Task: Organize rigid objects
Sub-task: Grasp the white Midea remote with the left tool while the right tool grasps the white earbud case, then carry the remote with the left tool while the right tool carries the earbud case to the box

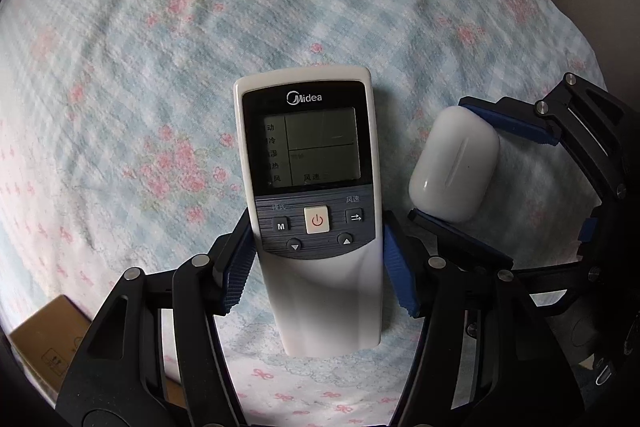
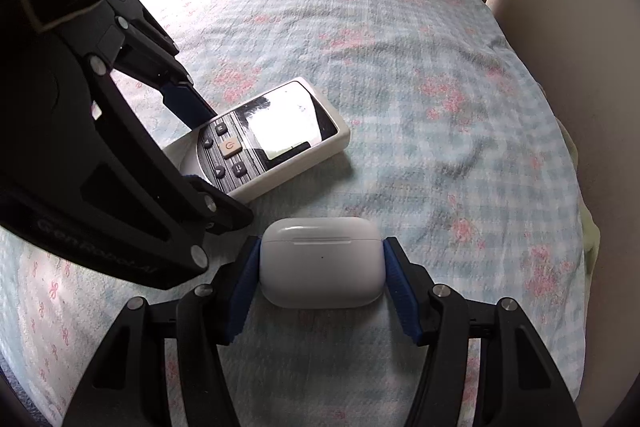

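Here, earbud case (image 2: 321,261) closed between right gripper (image 2: 321,283) fingers (image 2: 400,291).

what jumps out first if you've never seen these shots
A white Midea remote lies face up on the floral checked bedspread, with the left tool straddling its lower half. Just to its right, the right tool has its blue pads against both ends of a white earbud case.

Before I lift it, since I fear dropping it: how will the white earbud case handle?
The earbud case looks glossy and rounded, so probably slippery between the right gripper pads. Likely light and rigid. Its hinged lid might pop open if dropped.
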